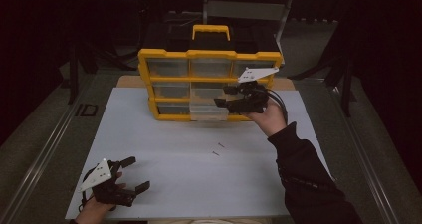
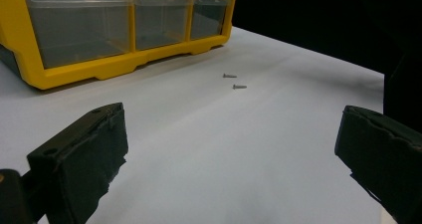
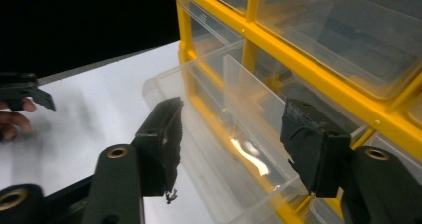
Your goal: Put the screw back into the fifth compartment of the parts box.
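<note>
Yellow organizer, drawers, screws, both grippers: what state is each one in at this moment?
Yellow organizer: upright on the table.
Bottom middle drawer: pulled out, clear.
Other drawers: pushed in.
Two screws: lying loose on the white table.
Right gripper: open at the pulled-out drawer, holding nothing.
Left gripper: open, holding nothing.

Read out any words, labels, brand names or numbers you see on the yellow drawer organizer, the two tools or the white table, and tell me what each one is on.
None: no readable text anywhere.
Yellow drawer organizer: frame and clear drawers carry no lettering.
Pulled-out drawer: plain clear plastic.
Left tool and right tool: unmarked black jaws; their grey plates show small holes, no writing.
White table: blank; two small screws lie on it.
</note>
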Available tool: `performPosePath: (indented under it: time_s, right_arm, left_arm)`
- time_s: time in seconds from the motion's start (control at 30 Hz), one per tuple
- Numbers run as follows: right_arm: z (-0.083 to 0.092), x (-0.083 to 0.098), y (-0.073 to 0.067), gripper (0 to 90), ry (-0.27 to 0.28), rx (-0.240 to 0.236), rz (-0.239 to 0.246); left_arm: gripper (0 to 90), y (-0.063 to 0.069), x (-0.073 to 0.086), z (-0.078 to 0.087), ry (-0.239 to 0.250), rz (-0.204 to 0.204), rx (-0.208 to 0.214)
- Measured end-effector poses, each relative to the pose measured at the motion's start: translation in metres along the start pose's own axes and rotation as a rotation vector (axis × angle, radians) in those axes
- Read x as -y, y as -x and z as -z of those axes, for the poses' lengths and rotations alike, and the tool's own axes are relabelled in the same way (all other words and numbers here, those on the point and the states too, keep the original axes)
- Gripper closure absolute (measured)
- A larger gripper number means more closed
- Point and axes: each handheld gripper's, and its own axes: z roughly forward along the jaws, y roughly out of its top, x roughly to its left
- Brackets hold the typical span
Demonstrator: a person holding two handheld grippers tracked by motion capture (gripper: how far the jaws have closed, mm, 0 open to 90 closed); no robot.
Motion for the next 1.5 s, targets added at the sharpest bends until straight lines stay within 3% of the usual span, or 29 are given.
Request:
performPosePath:
  time_s: [0.37, 0.87, 1.17, 1.33, 1.5]
  right_arm:
    - [0.019, 0.013, -0.007, 29.5, 0.013, 0.007, -0.018]
    - [0.037, 0.053, -0.017, 34.1, 0.009, 0.005, -0.025]
    - [0.035, 0.078, -0.022, 33.0, 0.008, -0.023, -0.049]
    - [0.027, 0.095, -0.024, 30.8, -0.004, -0.059, -0.06]
    - [0.018, 0.108, -0.025, 26.6, -0.027, -0.06, -0.068]
  left_arm:
    - [1.2, 0.0, 0.0, 0.0, -0.001, -0.001, 0.002]
    - [1.2, 0.0, 0.0, 0.0, -0.002, 0.0, 0.001]
    - [1.1, 0.0, 0.0, 0.0, -0.002, -0.004, 0.001]
    - [1.1, 0.001, 0.0, 0.0, -0.002, -0.004, 0.002]
    - [1.2, 0.001, 0.0, 0.0, -0.001, -0.004, 0.004]
